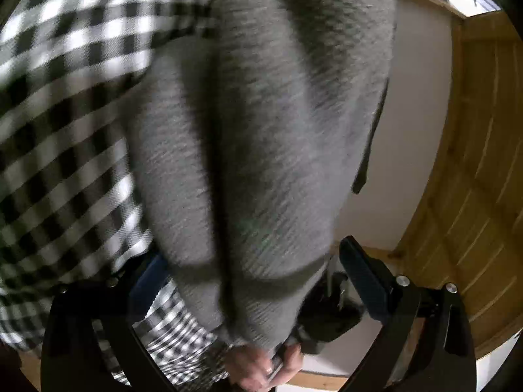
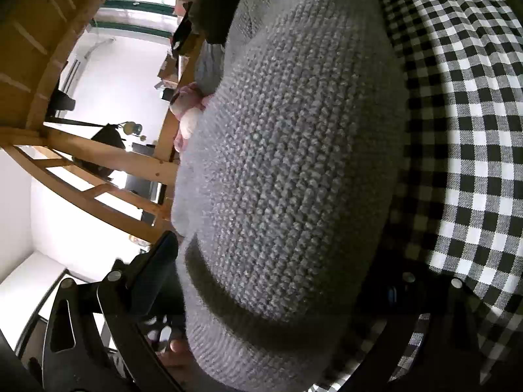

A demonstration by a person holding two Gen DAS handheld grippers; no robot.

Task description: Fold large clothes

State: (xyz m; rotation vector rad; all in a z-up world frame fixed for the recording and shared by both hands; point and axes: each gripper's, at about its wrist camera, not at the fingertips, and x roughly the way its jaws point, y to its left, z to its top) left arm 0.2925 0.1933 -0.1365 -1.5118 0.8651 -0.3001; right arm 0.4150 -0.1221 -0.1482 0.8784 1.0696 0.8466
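Observation:
A thick grey knit sweater [image 1: 255, 130] fills the middle of both views, bunched over a black-and-white checked cloth [image 1: 65, 114]. My left gripper [image 1: 251, 254] has the sweater's bulk between its fingers. The blue-padded finger [image 1: 150, 281] lies against the checked cloth and the other finger [image 1: 362, 277] sits at the sweater's free side. My right gripper [image 2: 281, 258] holds the sweater [image 2: 294, 163] the same way: one finger [image 2: 160, 268] presses its left side, the other is mostly hidden beside the checked cloth [image 2: 474, 130]. The thick knit keeps both pairs of jaws wide.
A wooden frame [image 1: 474, 163] and a white wall [image 1: 418, 114] stand to the right in the left wrist view. Wooden rails [image 2: 98, 163], a pink soft item [image 2: 186, 107] and room clutter lie left of the sweater in the right wrist view. A hand [image 1: 258, 369] shows at the bottom.

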